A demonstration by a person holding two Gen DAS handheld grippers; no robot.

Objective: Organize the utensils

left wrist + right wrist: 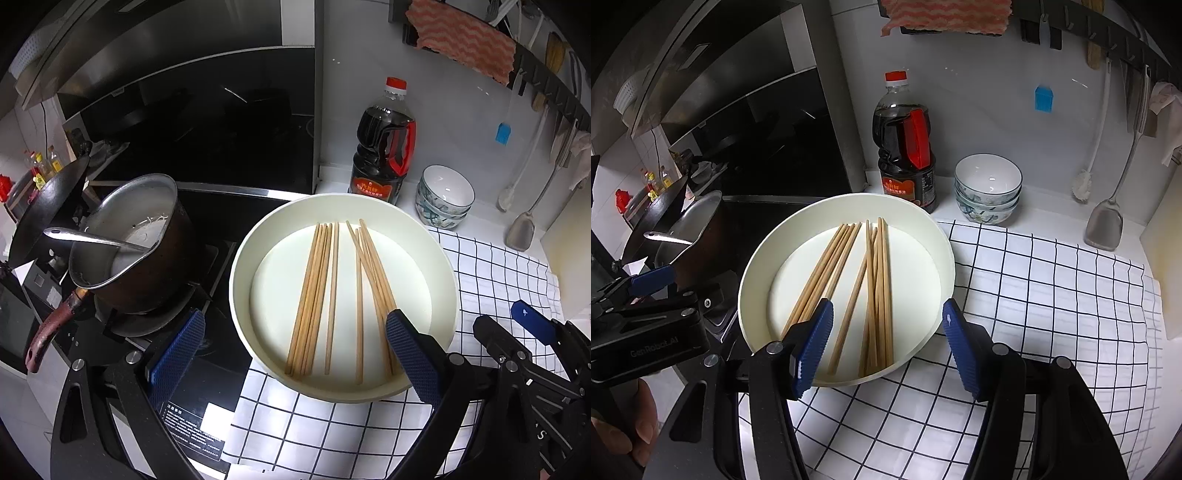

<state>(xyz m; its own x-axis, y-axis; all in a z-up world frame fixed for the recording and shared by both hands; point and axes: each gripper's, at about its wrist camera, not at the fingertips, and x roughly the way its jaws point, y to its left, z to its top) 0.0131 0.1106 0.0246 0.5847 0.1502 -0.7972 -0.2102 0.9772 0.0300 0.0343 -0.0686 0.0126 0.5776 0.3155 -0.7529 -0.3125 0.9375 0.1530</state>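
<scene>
A round white dish (239,291) (750,295) rests partly on a checked cloth and holds several wooden chopsticks in two loose bundles, a left bundle (314,295) (827,273) and a right bundle (369,288) (879,288). My left gripper (295,347) is open wide. Its left finger hangs over the stove and its right finger (410,354) hovers over the near ends of the right bundle. My right gripper (886,332) is open too, astride the dish's near right rim, with nothing pressed between its pads. Each gripper also shows at the edge of the other's view.
A dark soy sauce bottle (384,147) and stacked bowls (443,195) stand behind the dish. A saucepan with a ladle (129,240) sits on the stove to the left. A metal spatula (1106,225), a brush and a cloth hang on the wall rail. A person's hand (620,424) holds the left gripper.
</scene>
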